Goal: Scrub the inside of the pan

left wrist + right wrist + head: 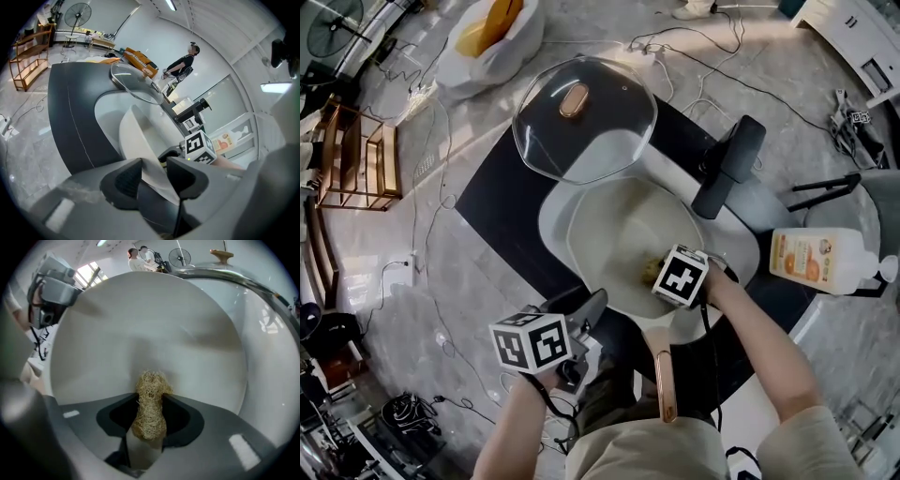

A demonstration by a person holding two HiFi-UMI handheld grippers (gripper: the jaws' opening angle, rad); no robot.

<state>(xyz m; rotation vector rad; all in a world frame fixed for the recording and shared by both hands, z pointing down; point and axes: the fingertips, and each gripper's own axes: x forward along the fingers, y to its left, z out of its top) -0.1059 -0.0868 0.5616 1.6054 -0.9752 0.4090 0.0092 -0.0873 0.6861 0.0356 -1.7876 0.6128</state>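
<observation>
A white pan [614, 225] sits on the white table, its copper-trimmed handle [664, 384] pointing toward me. My left gripper [586, 317] is at the pan's near left edge. In the left gripper view the pan's rim [140, 140] runs between the jaws of the left gripper [153, 176], and both pads press on it. Inside the pan, near its front wall, my right gripper [654, 274] is shut on a straw-coloured loofah scrubber [150, 404]. The scrubber's tip sticks out past the jaws of the right gripper [150, 417] toward the pan's bare white floor [150, 324].
A glass lid [581, 117] with a copper knob lies just beyond the pan. A black stand [727, 167] leans at the right rear. An orange-labelled bottle [820, 261] lies to the right. Cables, a white bag [492, 37] and a wooden shelf [356, 155] are on the floor.
</observation>
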